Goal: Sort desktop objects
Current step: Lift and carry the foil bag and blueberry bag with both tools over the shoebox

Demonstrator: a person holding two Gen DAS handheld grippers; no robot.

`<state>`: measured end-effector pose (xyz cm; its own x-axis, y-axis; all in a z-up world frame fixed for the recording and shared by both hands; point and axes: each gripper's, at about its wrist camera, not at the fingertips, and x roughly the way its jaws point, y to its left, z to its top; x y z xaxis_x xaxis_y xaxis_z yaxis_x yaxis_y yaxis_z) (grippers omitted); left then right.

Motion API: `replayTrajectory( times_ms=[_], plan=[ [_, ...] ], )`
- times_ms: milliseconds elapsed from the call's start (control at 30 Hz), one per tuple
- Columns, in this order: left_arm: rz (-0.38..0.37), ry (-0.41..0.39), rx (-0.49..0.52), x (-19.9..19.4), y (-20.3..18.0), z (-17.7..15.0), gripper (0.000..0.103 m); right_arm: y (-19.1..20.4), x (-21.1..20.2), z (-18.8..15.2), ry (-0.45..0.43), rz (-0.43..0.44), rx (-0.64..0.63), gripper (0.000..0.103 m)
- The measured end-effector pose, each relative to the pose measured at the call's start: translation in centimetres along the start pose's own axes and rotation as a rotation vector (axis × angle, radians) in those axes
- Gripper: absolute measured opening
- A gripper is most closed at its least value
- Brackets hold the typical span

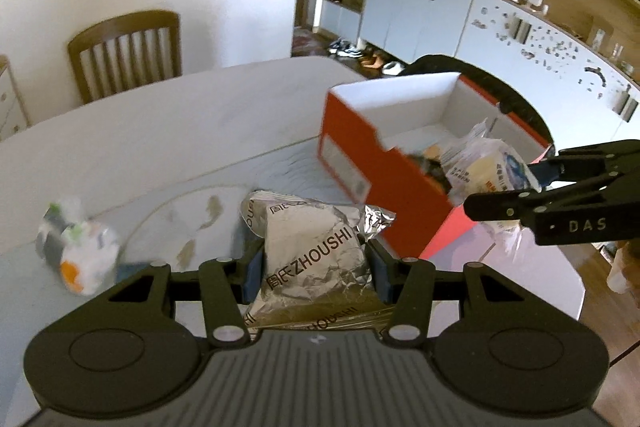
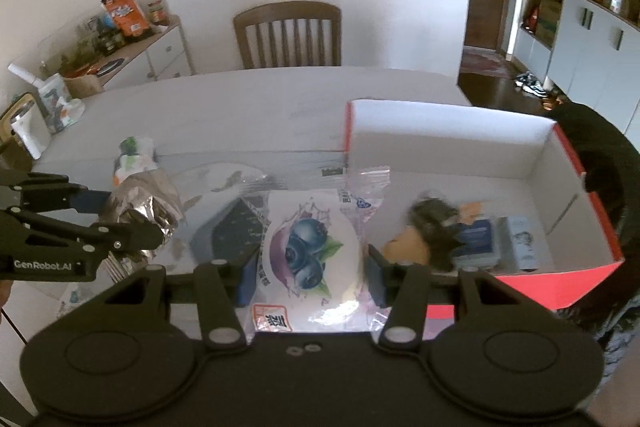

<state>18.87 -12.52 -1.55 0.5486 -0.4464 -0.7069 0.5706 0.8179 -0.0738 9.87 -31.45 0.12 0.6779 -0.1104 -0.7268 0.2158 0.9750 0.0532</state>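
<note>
My left gripper [image 1: 316, 267] is shut on a crumpled silver foil packet [image 1: 316, 247] printed ZHOUSHI and holds it above the table. In the right wrist view the left gripper [image 2: 120, 215] comes in from the left with the same foil packet [image 2: 144, 203]. The right gripper [image 2: 308, 267] is shut on a clear-wrapped white pastry with a blueberry print [image 2: 308, 247], near the left end of the red box [image 2: 440, 139]. Seen from the left wrist, the right gripper [image 1: 516, 187] holds that pastry [image 1: 488, 167] over the box's near corner. The red box [image 1: 348, 147] is white inside and holds several small items.
A small white packet with green and orange marks [image 1: 76, 247] lies on the white table [image 1: 160, 115], left of a round patterned mat [image 1: 192, 223]. A dark flat object [image 2: 224, 231] rests on the mat. A wooden chair [image 2: 288, 35] stands at the far edge. A dark rounded thing [image 2: 600, 155] sits behind the box.
</note>
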Motion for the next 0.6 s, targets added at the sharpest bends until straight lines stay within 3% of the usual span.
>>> replayTrajectory(
  times_ms=[600],
  plan=[
    [-0.062,-0.036,0.137,4.6,-8.7,6.6,0.051,-9.3,-0.8,0.8,-0.027,-0.057,0.056,0.051]
  ],
)
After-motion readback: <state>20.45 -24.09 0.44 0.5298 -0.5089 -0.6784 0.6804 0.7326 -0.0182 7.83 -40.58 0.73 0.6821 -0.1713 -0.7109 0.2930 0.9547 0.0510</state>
